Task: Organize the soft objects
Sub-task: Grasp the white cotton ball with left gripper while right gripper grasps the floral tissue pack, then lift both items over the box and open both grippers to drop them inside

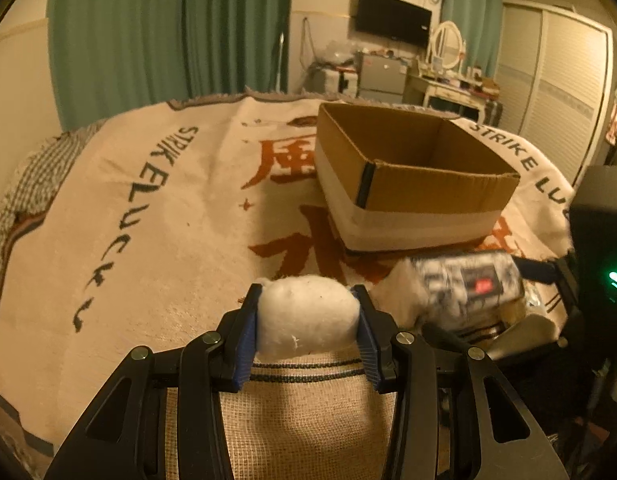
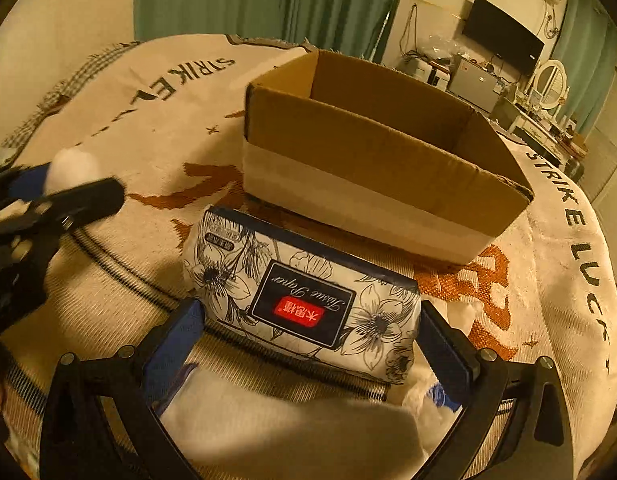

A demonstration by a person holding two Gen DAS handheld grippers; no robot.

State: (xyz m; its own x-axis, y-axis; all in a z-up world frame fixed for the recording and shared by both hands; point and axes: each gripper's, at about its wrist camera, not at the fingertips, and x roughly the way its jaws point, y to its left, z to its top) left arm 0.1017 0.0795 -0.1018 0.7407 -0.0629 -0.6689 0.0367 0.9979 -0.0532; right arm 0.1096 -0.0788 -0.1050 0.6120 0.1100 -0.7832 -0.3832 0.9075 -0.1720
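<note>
Left wrist view: left claw [image 1: 307, 322] clamped on a white cotton ball [image 1: 306, 317], both blue pads [image 1: 245, 344] pressed into its sides, held just above the near edge of the blanket [image 1: 156, 216]. Cream blanket, lettered "STRIKE LUCK" along its border and marked with large rust-red characters, spread over what looks like a bed. Further right and toward the far edge, an open cardboard box [image 1: 408, 184] with a white band round its base, standing on the blanket. Nearer and right of the cotton ball, a blurred tissue pack [image 1: 464, 284] with the right claw's dark body at the picture's right edge.

Right wrist view: at the left edge, the left claw [image 2: 64, 184] seen from the side with the cotton ball [image 2: 70, 172] between its fingers. In the middle, near the blanket's [image 2: 556, 288] front edge, the tissue pack [image 2: 304, 300], white with black flower drawings and a dark label with a red patch, gripped by the right claw [image 2: 312, 344]; blue pads [image 2: 176, 344] spread wide against its two short ends. White soft material [image 2: 292, 428] lying beneath the pack, closest to the camera. Beyond the pack, the cardboard box [image 2: 372, 160], just apart from it. Whether the pack rests on the blanket or hangs lifted: cannot tell.
</note>
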